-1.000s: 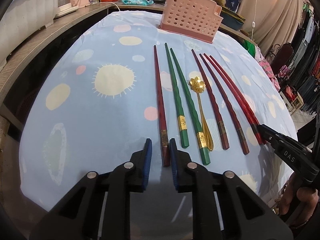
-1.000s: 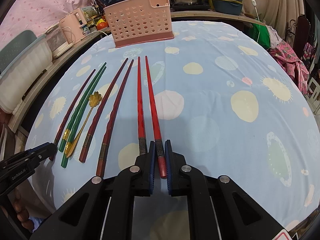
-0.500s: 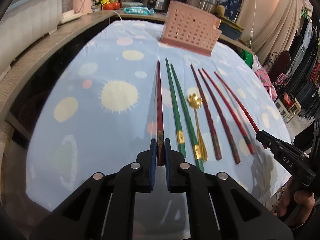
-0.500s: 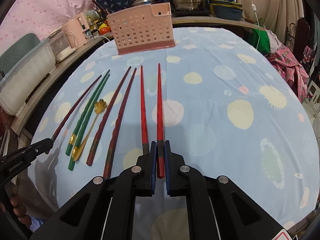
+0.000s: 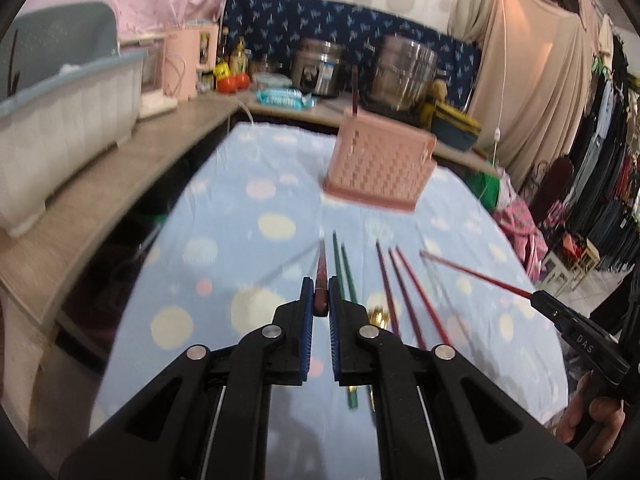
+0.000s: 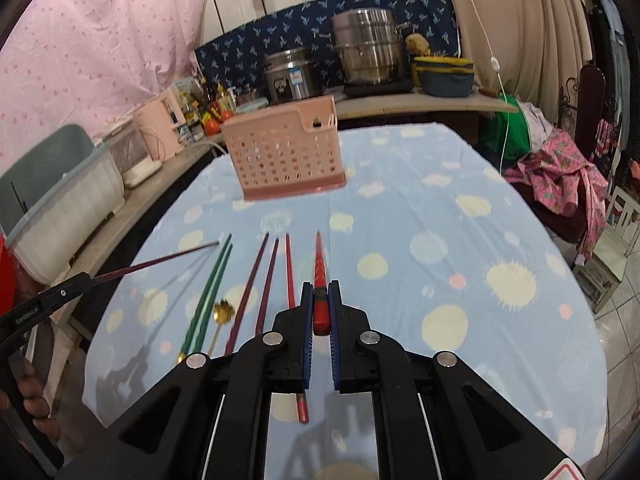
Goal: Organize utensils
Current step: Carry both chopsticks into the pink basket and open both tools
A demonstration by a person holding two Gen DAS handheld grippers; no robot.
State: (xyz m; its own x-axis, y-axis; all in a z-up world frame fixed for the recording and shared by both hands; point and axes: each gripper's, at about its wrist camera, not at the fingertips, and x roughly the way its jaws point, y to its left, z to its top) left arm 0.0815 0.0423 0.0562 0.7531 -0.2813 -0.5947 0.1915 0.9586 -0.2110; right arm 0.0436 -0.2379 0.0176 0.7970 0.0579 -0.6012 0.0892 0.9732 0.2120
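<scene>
Left claw is clamped on the thick end of a dark red chopstick, lifted clear of the table; right claw is clamped on a bright red chopstick, also raised, tip pointing far. Legible writing: "DAS" on the side of the right claw as seen from the left wrist view; "GenRobot.AI" on the left claw's side in the right wrist view. Other labels in the room are too blurred to read. Still lying on the table in a near-to-far row: two green chopsticks, a gold flower-headed spoon, two dark red chopsticks, one bright red chopstick. The pink perforated basket stands at the far end of the table. Table surface: pale blue cloth with cream, pink and sun-shaped spots. Room: a wooden counter runs behind and along the left, carrying steel pots, a pink appliance, a grey-white plastic bin. Blue patterned cloth and pink sheet hang behind; clothes hang at right.
</scene>
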